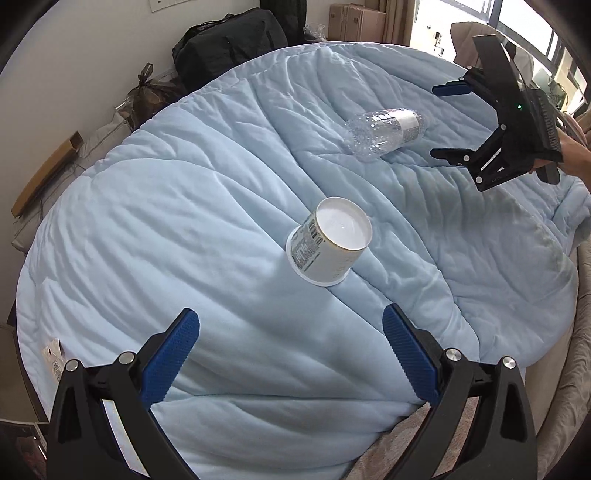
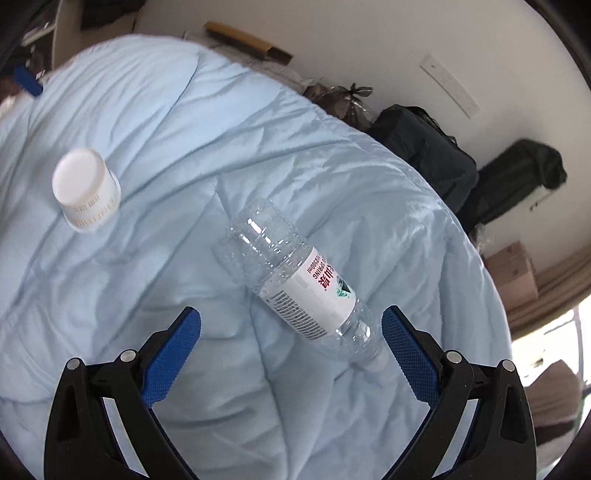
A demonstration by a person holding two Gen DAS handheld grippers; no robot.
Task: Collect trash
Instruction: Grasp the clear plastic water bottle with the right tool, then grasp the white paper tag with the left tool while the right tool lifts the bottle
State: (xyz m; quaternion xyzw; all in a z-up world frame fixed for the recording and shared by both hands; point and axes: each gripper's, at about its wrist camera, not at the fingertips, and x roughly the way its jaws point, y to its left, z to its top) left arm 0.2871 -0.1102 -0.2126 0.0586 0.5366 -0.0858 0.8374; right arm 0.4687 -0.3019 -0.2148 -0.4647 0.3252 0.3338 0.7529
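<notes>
A white paper cup [image 1: 328,242] stands upside down on the light blue quilt [image 1: 184,206], ahead of my open left gripper [image 1: 290,323] and apart from it. An empty clear plastic bottle [image 1: 386,131] with a white label lies on its side farther back. In the right wrist view the bottle [image 2: 301,282] lies just ahead of my open right gripper [image 2: 291,323], its cap end close to the right finger, not held. The cup [image 2: 86,190] shows at the upper left there. The right gripper [image 1: 441,122] hangs open above the quilt just right of the bottle, held by a hand [image 1: 574,157].
Black bags [image 1: 229,40] and a tied plastic bag [image 1: 147,92] stand against the wall beyond the bed. A flat cardboard box [image 1: 44,173] leans at the left. Beige suitcases [image 1: 356,20] and a window are at the back. The beige bed edge [image 1: 576,332] runs along the right.
</notes>
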